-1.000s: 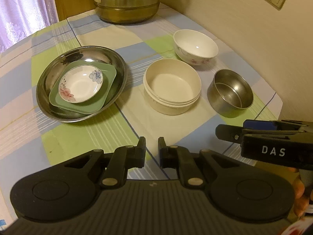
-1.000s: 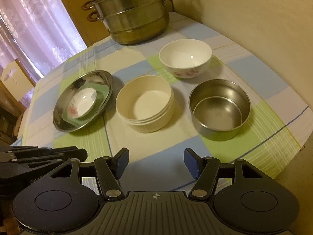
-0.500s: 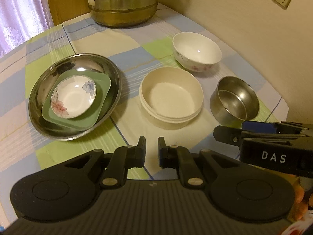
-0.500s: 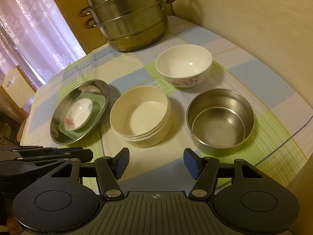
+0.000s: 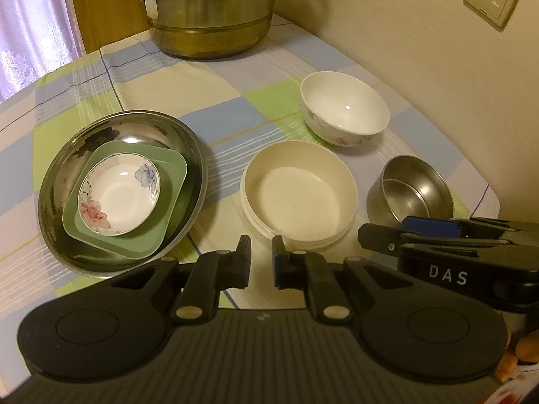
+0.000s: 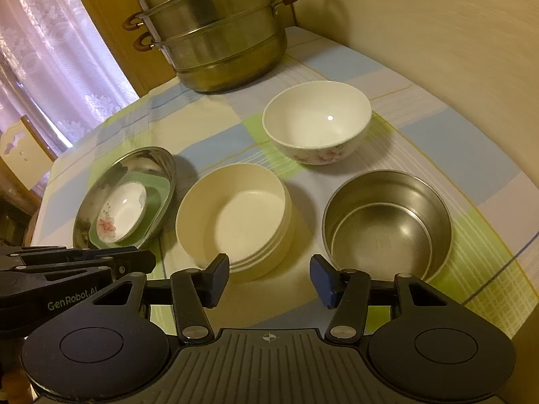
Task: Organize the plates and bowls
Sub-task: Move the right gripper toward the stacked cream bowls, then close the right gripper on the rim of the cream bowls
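From where I sit I have both tongs hanging over the near edge of the surface, which wears a checked cloth (image 6: pixel 421 124) in blue, green and cream; the left tongs (image 5: pixel 262 262) are pressed together with nothing between them, and the right tongs (image 6: pixel 269 277) are half spread and closing, also on nothing, with only cloth showing in the gap; ahead of the right pair sits the round stainless-steel bowl (image 6: pixel 387 222), and just beside it, to its left, the cream plastic bowls (image 6: pixel 235 219), which look like a nested stack of two or three; behind them stands the white ceramic bowl with a pink flower print (image 6: pixel 316 128); the plates seem already gathered, a small white flowered saucer (image 5: pixel 119 195) lying on a green square plate (image 5: pixel 168 171) inside the wide shallow steel dish (image 5: pixel 67 155), so I judge the bowls are what remains; a tall steel steamer pot (image 6: pixel 215 33) stands at the back, well apart. My worries: if the right jaws narrow too far before they reach a rim, they could butt the steel bowl's wall and shove it over the cloth into the cream stack; a pinch on a thin, slick steel rim may slip and tilt the bowl; the cloth could bunch under a pushed bowl; and the two pairs of tongs are near each other, so crossing paths risks a knock.
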Action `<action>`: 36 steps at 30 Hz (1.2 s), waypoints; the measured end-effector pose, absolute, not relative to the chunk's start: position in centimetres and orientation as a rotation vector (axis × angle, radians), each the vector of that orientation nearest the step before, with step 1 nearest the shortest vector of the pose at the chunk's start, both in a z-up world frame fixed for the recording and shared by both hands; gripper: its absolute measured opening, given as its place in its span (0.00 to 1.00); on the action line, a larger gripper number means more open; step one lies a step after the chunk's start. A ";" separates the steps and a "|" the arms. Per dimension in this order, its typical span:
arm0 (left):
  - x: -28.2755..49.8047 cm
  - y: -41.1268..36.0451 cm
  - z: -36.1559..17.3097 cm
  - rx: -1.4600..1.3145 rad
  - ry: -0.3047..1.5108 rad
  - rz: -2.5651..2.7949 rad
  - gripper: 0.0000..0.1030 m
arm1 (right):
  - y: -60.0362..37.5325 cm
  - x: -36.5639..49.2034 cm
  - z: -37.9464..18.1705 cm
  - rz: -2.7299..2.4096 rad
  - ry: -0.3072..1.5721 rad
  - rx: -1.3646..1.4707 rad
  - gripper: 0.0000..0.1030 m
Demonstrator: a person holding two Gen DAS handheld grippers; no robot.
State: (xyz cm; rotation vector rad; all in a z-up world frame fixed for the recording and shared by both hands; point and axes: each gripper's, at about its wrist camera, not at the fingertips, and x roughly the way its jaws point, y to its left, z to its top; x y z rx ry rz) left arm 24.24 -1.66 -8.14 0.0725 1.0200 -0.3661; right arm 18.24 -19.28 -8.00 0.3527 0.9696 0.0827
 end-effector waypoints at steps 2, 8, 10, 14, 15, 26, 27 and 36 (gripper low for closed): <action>24.5 -1.7 -8.2 0.071 1.018 -0.367 0.10 | -19.4 18.6 -8.0 0.085 0.966 0.353 0.52; 25.4 -1.5 -8.4 0.041 1.008 -0.377 0.10 | -19.5 19.4 -8.2 0.102 0.936 0.363 0.51; 25.7 -1.6 -8.6 0.037 1.006 -0.375 0.10 | -19.4 19.8 -8.3 0.102 0.930 0.352 0.51; 26.5 -1.8 -9.2 0.019 1.019 -0.371 0.10 | -19.4 20.6 -8.8 0.092 0.928 0.339 0.48; 26.7 -1.8 -9.3 0.012 1.022 -0.370 0.10 | -19.4 20.7 -8.9 0.089 0.927 0.336 0.47; 28.7 -2.4 -11.0 0.009 1.048 -0.343 0.13 | -19.8 22.5 -10.5 0.095 0.939 0.328 0.41; 28.8 -2.5 -11.2 0.009 1.051 -0.339 0.13 | -19.8 22.7 -10.7 0.093 0.944 0.326 0.41; 29.7 -2.5 -12.5 -0.002 1.083 -0.328 0.13 | -19.8 23.4 -12.0 0.100 0.969 0.306 0.30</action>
